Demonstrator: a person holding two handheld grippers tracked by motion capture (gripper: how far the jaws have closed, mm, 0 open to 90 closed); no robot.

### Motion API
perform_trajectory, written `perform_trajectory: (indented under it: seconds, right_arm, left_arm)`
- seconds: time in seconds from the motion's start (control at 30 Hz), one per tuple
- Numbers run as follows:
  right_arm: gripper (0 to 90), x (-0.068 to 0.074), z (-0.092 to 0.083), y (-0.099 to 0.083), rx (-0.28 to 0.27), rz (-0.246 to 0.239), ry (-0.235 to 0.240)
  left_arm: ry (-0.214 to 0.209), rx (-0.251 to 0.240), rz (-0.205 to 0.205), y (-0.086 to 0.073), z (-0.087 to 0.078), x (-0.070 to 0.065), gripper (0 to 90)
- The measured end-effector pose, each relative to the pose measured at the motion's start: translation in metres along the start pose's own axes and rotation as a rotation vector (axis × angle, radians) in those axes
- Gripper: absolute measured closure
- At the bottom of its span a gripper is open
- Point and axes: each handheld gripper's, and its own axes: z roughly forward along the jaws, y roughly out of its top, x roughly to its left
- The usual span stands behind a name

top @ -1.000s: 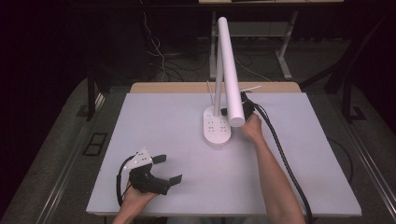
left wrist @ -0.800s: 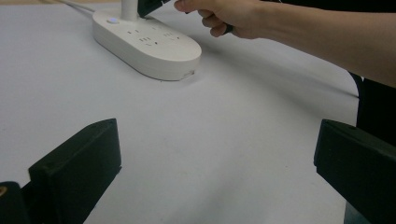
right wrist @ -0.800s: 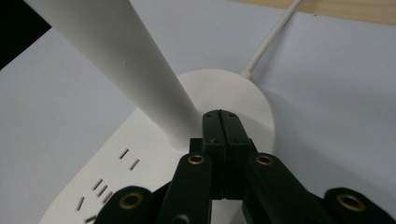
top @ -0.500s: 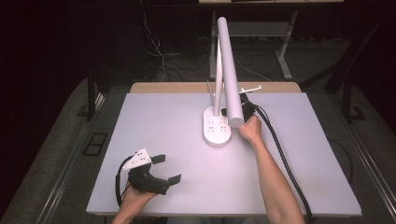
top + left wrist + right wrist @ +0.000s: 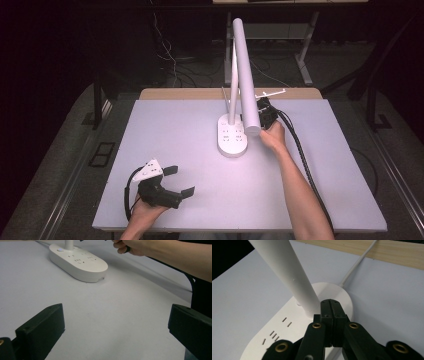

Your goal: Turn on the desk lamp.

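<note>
A white desk lamp stands at the back middle of the table, with a long tube head (image 5: pixel 244 75) on a thin stem (image 5: pixel 233 87). Its oval base (image 5: pixel 231 139) carries socket slots. My right gripper (image 5: pixel 263 110) is shut with nothing in it, just right of the stem. In the right gripper view its closed tips (image 5: pixel 330 303) hover over the base (image 5: pixel 287 327), beside the foot of the stem (image 5: pixel 287 272); I cannot tell if they touch. My left gripper (image 5: pixel 181 181) rests open at the front left, its jaws wide apart (image 5: pixel 117 332), pointing toward the base (image 5: pixel 80 261).
A white cord (image 5: pixel 359 262) runs from the base to the wooden back edge (image 5: pixel 387 250). The right gripper's black cable (image 5: pixel 300 150) trails along the forearm. The white tabletop (image 5: pixel 175 130) lies between the two grippers. Dark floor and cables lie behind the table.
</note>
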Motion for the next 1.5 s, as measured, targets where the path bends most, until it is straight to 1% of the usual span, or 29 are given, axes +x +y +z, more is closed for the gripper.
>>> perform_trajectory:
  seconds: [0.03, 0.2, 0.23, 0.33, 0.67, 0.7, 0.73, 0.87, 0.9, 1.0, 1.17, 1.23, 1.3, 1.33, 1.37, 1.47, 1.5]
  right_arm:
    - [89.7, 0.002, -0.004, 0.001, 0.006, -0.006, -0.004]
    - [89.7, 0.004, -0.015, 0.003, -0.001, -0.028, -0.003]
    - [89.7, 0.004, -0.018, 0.003, -0.004, -0.041, -0.004]
    - [89.7, 0.005, -0.026, 0.003, -0.007, -0.057, -0.007]
    - [89.7, 0.008, -0.057, -0.004, -0.017, -0.072, -0.001]
    - [89.7, 0.008, -0.057, -0.004, -0.017, -0.072, -0.001]
    - [89.7, 0.009, -0.062, -0.006, -0.023, -0.07, 0.003]
    - [89.7, 0.01, -0.072, -0.01, -0.03, -0.09, 0.004]
    - [89.7, 0.011, -0.074, -0.011, -0.03, -0.092, 0.0]
    - [89.7, 0.013, -0.082, -0.014, -0.045, -0.091, 0.012]
    - [89.5, 0.016, -0.094, -0.017, -0.054, -0.111, 0.013]
    - [88.5, 0.017, -0.096, -0.017, -0.059, -0.11, 0.014]
    - [87.9, 0.02, -0.102, -0.019, -0.063, -0.116, 0.02]
    - [87.9, 0.02, -0.102, -0.019, -0.063, -0.116, 0.02]
    - [85.2, 0.023, -0.106, -0.021, -0.069, -0.123, 0.023]
    - [82.8, 0.025, -0.11, -0.023, -0.075, -0.128, 0.03]
    - [77.1, 0.029, -0.114, -0.025, -0.082, -0.128, 0.032]
  left_arm:
    - [0.0, 0.0, 0.0, 0.0, 0.0, 0.0, 0.0]
    - [-0.002, 0.003, 0.0, 0.0, 0.001, 0.0, 0.0]
    - [-0.002, 0.003, 0.0, 0.0, 0.001, 0.0, 0.0]
    - [0.001, 0.002, -0.003, 0.0, 0.001, 0.001, 0.0]
    - [0.001, 0.009, -0.002, 0.0, 0.002, 0.0, 0.0]
    - [0.0, 0.009, -0.001, 0.0, 0.003, 0.0, 0.0]
    - [0.0, 0.01, -0.001, 0.0, 0.003, 0.0, 0.0]
    - [-0.001, 0.009, -0.002, 0.0, 0.003, 0.0, 0.0]
    - [-0.001, 0.009, -0.002, 0.0, 0.003, 0.0, 0.0]
    - [0.0, 0.013, -0.002, 0.0, 0.003, 0.001, 0.0]
    - [0.002, 0.012, -0.002, 0.0, 0.003, 0.001, 0.0]
    - [0.002, 0.013, -0.003, 0.0, 0.003, 0.001, 0.0]
    - [0.003, 0.013, -0.002, 0.0, 0.003, 0.001, 0.0]
    - [0.003, 0.014, -0.003, 0.0, 0.003, 0.001, 0.0]
    - [0.003, 0.014, -0.003, 0.0, 0.003, 0.001, 0.0]
    - [0.003, 0.014, -0.003, 0.0, 0.003, 0.001, 0.0]
    - [0.003, 0.014, -0.002, 0.0, 0.004, 0.001, 0.0]
